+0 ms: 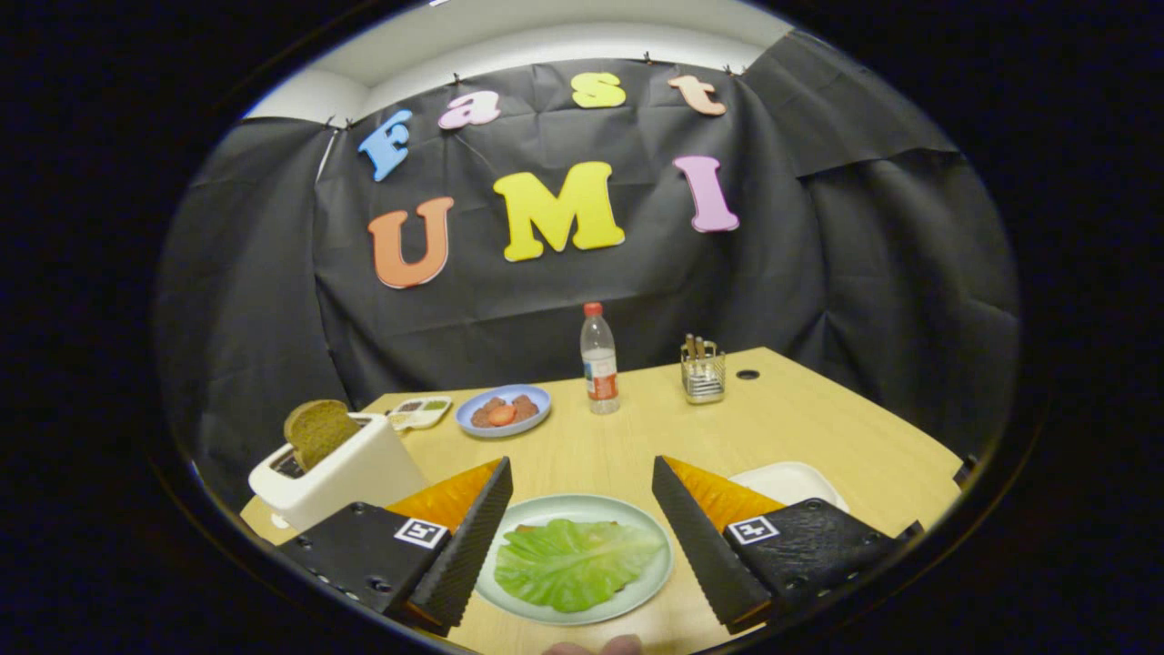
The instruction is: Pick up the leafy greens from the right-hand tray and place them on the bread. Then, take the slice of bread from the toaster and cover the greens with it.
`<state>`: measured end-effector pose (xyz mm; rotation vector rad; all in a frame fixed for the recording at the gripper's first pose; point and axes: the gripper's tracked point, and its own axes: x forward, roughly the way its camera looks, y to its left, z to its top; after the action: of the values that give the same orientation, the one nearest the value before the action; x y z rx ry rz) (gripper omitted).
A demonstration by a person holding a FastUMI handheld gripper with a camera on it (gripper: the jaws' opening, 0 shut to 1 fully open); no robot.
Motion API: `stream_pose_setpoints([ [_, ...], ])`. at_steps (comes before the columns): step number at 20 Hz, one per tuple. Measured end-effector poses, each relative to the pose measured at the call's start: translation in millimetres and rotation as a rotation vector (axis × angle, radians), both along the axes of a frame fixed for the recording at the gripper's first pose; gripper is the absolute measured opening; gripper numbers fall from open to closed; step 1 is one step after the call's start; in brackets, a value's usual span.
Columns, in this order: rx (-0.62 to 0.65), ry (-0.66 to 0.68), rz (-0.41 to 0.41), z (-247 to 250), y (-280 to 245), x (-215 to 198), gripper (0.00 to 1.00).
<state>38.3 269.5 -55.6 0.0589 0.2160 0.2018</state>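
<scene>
Nearest to me, at the very bottom, I see a bit of a fingertip (596, 647) peeking in at the table's near edge. Just above it, my gripper (579, 503) has its two fingers spread wide apart with nothing clamped between them; the black ribbed pads (473, 537) angle outward on either side.

Between the fingers sits a pale green plate (518, 520) on the wooden table (818, 428). The leafy greens (573, 561) lie flat on the plate, and a thin brown edge of bread (596, 527) shows just behind the leaf, so the greens rest on top of it. The fingers are above and to the sides of the plate, touching neither the leaf nor the rim as far as I can tell.

Beyond the right finger I see a white tray (796, 479), partly hidden by it. Beyond the left finger stands a white toaster (350, 473), with a brown slice of bread (318, 429) sticking up out of its slot.

Further back, past the toaster, lies a small white dish (420, 412) with compartments; I cannot make out its contents. Beside it is a blue plate (536, 397) with brownish pieces and something red on it. Further right stands a clear bottle (598, 359) with a red cap, upright, and then a wire holder (703, 370) with utensils near the far edge of the table.
</scene>
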Motion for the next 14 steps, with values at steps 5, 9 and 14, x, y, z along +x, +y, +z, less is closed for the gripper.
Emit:
stream_pose_setpoints([
  [5, -0.003, -0.098, 0.1, 36, 91, -38, 0.95],
  [9, -0.004, -0.035, 0.151, 15, 157, -49, 0.96],
  [14, -0.022, 0.002, 0.151, -1, 216, -40, 0.96],
])
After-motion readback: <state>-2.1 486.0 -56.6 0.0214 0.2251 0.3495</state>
